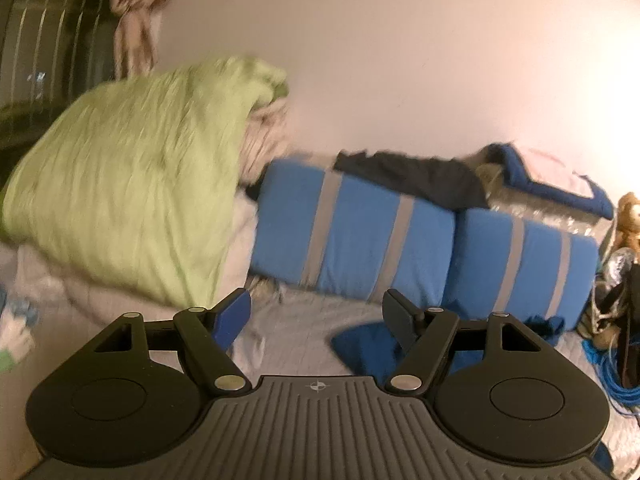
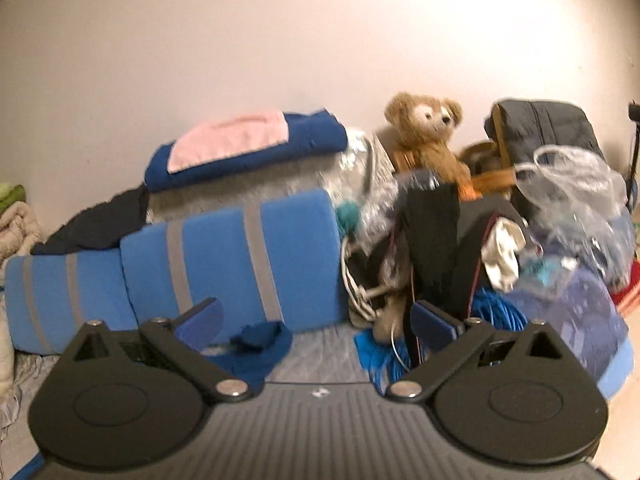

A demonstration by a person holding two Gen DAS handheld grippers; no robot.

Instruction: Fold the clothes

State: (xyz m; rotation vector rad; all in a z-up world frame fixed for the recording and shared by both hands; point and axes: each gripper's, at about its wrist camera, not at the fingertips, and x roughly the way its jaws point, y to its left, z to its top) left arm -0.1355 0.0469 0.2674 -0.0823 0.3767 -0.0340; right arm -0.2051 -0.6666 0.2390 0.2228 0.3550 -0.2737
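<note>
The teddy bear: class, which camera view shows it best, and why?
The right wrist view: the teddy bear sits whole against the wall, face visible, above the clutter. The left wrist view catches only a brown sliver of it at the right edge.

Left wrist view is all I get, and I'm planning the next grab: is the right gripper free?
Observer: Yes. The right gripper is open and holds nothing.
Operator: How does the dark blue garment sit relative to it?
Observer: The dark blue garment lies crumpled just ahead, nearer its left finger.
Operator: What's at the far right?
Observer: A clear plastic bag sits on clutter in front of a dark grey bag.
</note>
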